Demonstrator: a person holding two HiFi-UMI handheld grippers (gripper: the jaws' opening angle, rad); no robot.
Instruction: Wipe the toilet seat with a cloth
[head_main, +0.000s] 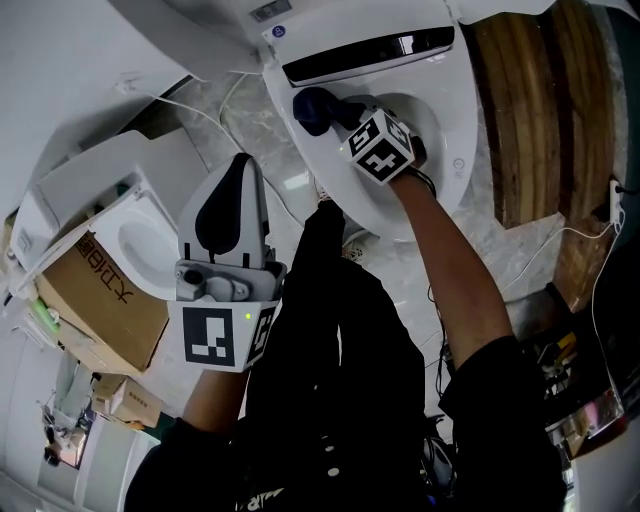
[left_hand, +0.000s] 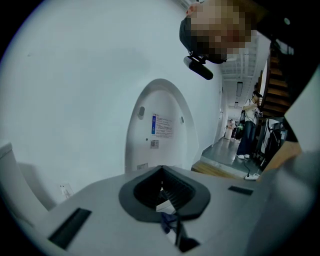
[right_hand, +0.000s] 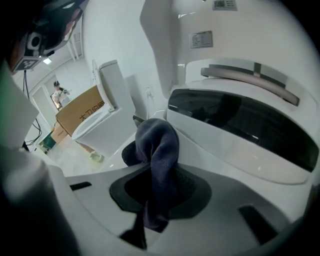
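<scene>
A white toilet stands at the top of the head view, its seat (head_main: 452, 135) down and a glossy black panel (head_main: 370, 52) behind it. My right gripper (head_main: 338, 118) is shut on a dark blue cloth (head_main: 313, 106), which rests at the seat's rear left, just in front of the panel. In the right gripper view the cloth (right_hand: 159, 145) bulges out of the gripper (right_hand: 159, 187), close to the seat (right_hand: 235, 160) and panel (right_hand: 240, 120). My left gripper (head_main: 243, 168) is held up away from the toilet, shut, facing a raised toilet lid (left_hand: 160, 125).
A second toilet (head_main: 130, 225) stands to the left with a cardboard box (head_main: 100, 300) beside it. Wooden steps (head_main: 540, 100) rise on the right. White cables (head_main: 215, 120) trail over the marble floor. A person (left_hand: 248, 127) stands far down the corridor.
</scene>
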